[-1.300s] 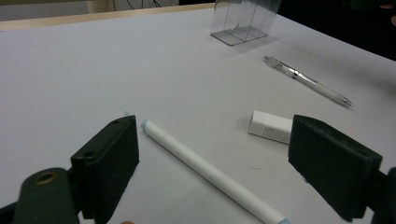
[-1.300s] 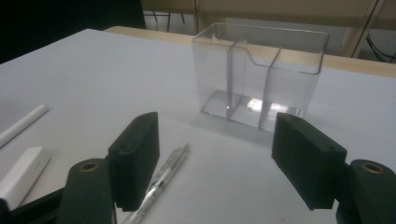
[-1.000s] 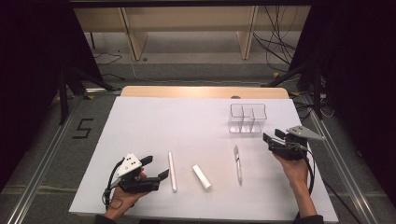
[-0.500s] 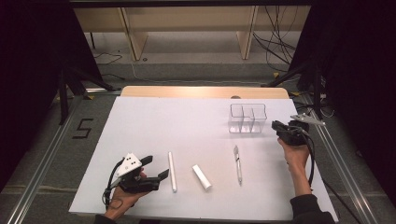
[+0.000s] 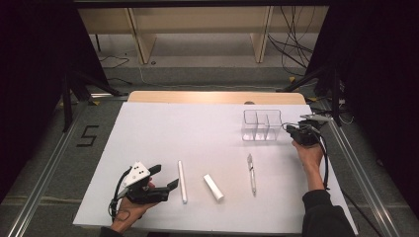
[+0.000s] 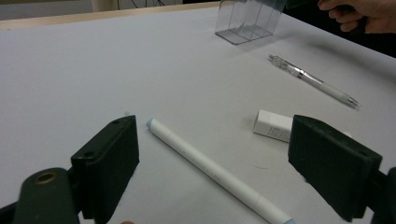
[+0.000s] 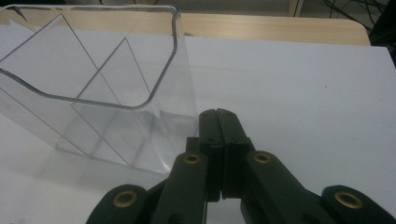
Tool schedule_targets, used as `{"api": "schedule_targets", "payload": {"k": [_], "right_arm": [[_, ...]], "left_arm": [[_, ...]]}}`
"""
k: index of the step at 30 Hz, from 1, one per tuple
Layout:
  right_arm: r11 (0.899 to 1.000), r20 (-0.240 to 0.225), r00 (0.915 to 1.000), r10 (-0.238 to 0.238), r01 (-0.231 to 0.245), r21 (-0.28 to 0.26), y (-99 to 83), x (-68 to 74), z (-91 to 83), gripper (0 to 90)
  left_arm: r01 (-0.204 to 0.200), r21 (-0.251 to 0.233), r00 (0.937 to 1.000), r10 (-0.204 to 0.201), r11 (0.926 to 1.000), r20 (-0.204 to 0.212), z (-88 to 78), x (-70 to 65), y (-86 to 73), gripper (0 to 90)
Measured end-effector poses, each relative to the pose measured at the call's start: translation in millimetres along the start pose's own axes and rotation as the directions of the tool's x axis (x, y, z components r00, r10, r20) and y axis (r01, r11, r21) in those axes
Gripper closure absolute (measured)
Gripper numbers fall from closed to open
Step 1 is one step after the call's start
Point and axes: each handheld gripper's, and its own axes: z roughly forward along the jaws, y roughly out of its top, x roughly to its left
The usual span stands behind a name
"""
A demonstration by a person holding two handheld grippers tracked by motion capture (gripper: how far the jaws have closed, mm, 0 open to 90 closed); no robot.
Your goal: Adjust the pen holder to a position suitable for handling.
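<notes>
Floor tape [image 5: 88, 136] reads "5"; left tool [image 5: 165, 178] spread, right tool [image 7: 219, 114] pressed together beside clear organizer [image 7: 93, 84]

A single black numeral "5" [image 5: 87, 135] stands on the grey floor, at about nine o'clock from the white table [image 5: 163, 128] (it looks taped down). No other writing can be read anywhere.

White marker's [image 6: 219, 175] near end cut off below.

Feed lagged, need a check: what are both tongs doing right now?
Left tongs: open, empty, straddling the white pen.
Right tongs: just closed, empty, beside the clear organizer.
</notes>
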Motion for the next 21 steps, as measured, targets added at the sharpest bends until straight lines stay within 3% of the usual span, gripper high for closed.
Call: {"api": "schedule_targets", "payload": {"k": [12, 19, 21], "right_arm": [[0.999, -0.021, 0.9998, -0.008, 0.009, 0.049, 7.1, -1.7, 13.8, 90.0], [0.996, -0.041, 0.9979, -0.050, 0.053, 0.071, 8.8, 6.2, 20.9, 90.0], [0.995, -0.027, 0.9980, -0.057, 0.059, 0.078, 8.8, 8.5, 22.7, 90.0]], "left_arm": [[-0.002, 0.003, 1.0000, 0.002, 1.0000, -0.001, 0.0, 0.3, 0.0, 15.7], [-0.005, 0.002, 1.0000, 0.005, 1.0000, -0.001, 0.3, 0.0, 0.0, 15.8], [-0.008, 0.004, 1.0000, 0.008, 1.0000, -0.002, 0.2, 0.2, 0.2, 15.8]]}}
